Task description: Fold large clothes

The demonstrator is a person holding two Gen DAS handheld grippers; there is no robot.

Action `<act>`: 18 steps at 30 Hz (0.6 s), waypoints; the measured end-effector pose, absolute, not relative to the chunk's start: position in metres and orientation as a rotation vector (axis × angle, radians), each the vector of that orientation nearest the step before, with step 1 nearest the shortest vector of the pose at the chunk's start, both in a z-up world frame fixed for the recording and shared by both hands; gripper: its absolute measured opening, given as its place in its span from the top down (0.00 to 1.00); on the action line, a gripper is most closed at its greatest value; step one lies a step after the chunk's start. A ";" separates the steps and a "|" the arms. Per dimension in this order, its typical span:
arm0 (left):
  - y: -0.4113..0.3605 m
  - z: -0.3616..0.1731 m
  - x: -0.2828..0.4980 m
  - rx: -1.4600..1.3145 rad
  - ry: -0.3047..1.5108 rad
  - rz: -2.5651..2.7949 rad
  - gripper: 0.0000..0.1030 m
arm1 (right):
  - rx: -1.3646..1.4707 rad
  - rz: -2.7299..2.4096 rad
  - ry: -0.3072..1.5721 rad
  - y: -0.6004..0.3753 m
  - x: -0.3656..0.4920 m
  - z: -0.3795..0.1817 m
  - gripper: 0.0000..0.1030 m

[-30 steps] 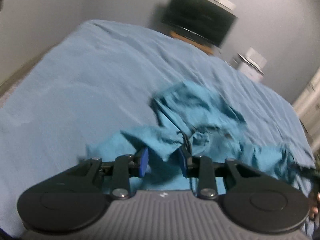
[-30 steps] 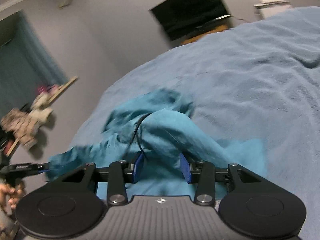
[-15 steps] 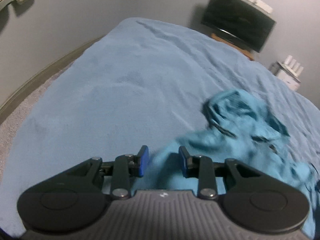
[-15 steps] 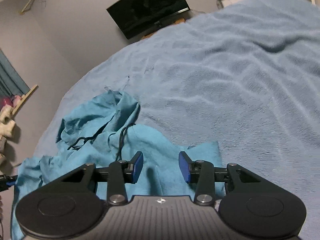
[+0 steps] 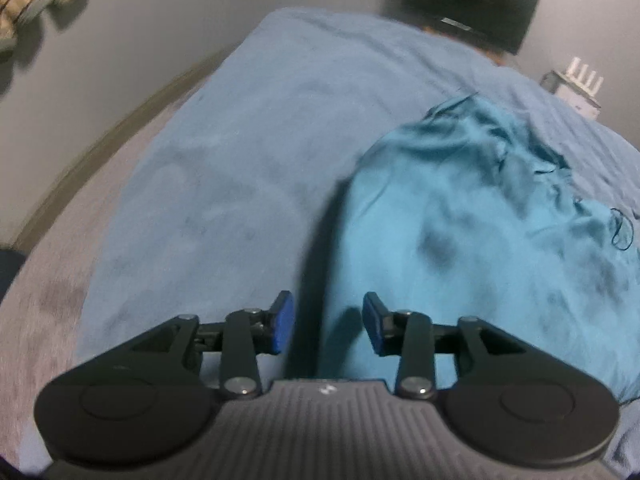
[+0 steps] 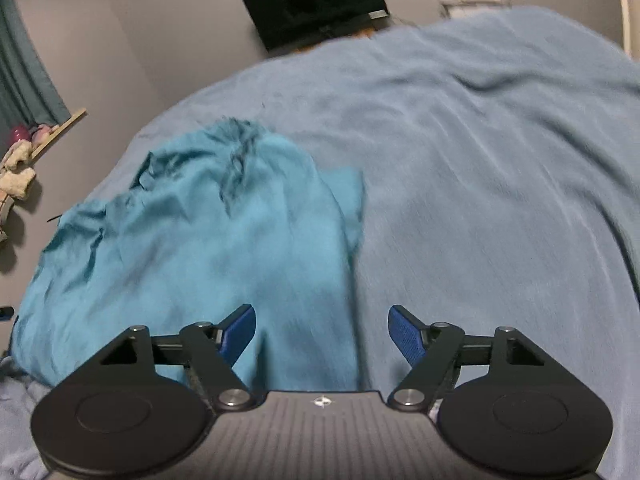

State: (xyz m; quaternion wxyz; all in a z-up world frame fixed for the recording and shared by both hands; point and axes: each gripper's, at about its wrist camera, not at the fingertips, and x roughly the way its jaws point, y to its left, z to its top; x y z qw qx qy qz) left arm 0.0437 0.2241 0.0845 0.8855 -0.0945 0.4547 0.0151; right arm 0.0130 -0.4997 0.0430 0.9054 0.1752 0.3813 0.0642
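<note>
1. Grey walls ring the room, and a bed under a blue blanket (image 5: 248, 168) fills most of what both my cameras see; a dark television (image 5: 472, 12) hangs at 12 o'clock beyond the bed's far end.
2. My left gripper (image 5: 327, 328) points down at the near edge of the bed. Its jaws have just been opening and now stand apart, pressing on nothing; the left border of the teal garment (image 5: 460, 232) lies in the gap beyond the blue pads (image 5: 282, 326).
3. From that camera the garment spreads from 6 o'clock up toward 2 o'clock, crumpled at its far end, with a dark drawstring (image 5: 622, 228) at 3 o'clock.
4. My right gripper (image 6: 322, 334) has also just been opening its jaws, which now stand wide and grip nothing.
5. From this camera the teal garment (image 6: 192, 240) lies flat on the blanket from 6 o'clock out to 10 o'clock, its right border running up between my fingertips (image 6: 404, 332).
</note>
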 end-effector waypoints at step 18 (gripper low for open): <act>0.200 0.062 0.038 -0.069 1.129 -0.159 1.00 | 0.389 0.254 0.602 -0.493 -0.019 0.040 0.92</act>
